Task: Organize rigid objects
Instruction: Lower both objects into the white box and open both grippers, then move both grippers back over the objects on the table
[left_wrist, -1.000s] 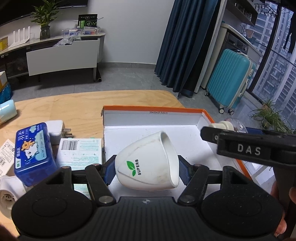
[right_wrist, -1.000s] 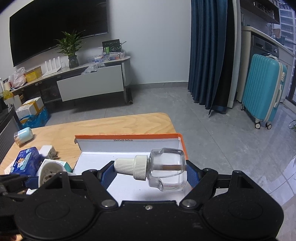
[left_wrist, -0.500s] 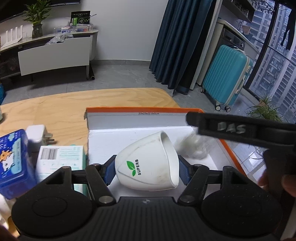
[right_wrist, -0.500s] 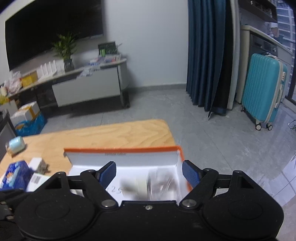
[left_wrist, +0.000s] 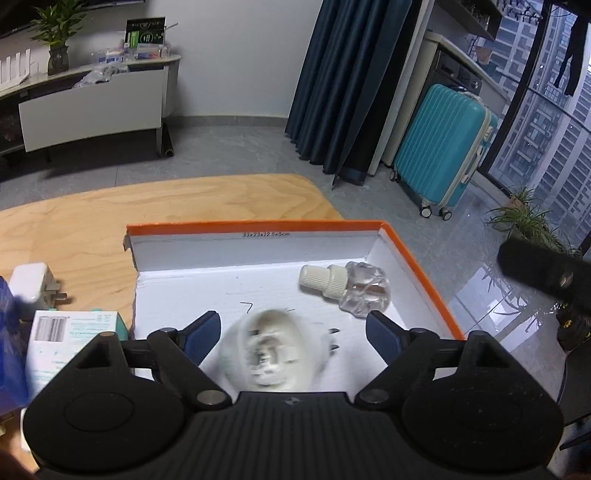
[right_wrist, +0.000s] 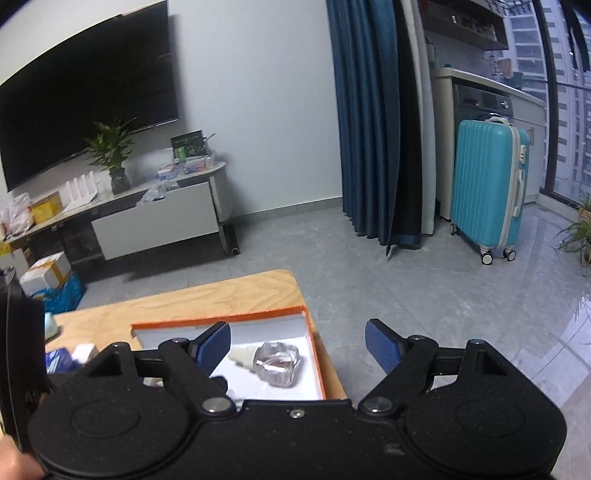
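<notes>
My left tool is opening; the blurred white cup sits low-centre between its pads, gripped by neither, over the orange-rimmed box. The clear bottle lies upper right, cap pointing left. My right tool stands wide and empty, angled downward, the bottle lower left.

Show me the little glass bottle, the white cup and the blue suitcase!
glass bottle (left_wrist: 365, 293): left wrist view, on its clear body.
white cup (left_wrist: 271, 356): left wrist view, on its blurred middle.
blue suitcase (right_wrist: 485, 188): right wrist view, on its ribbed front.
</notes>
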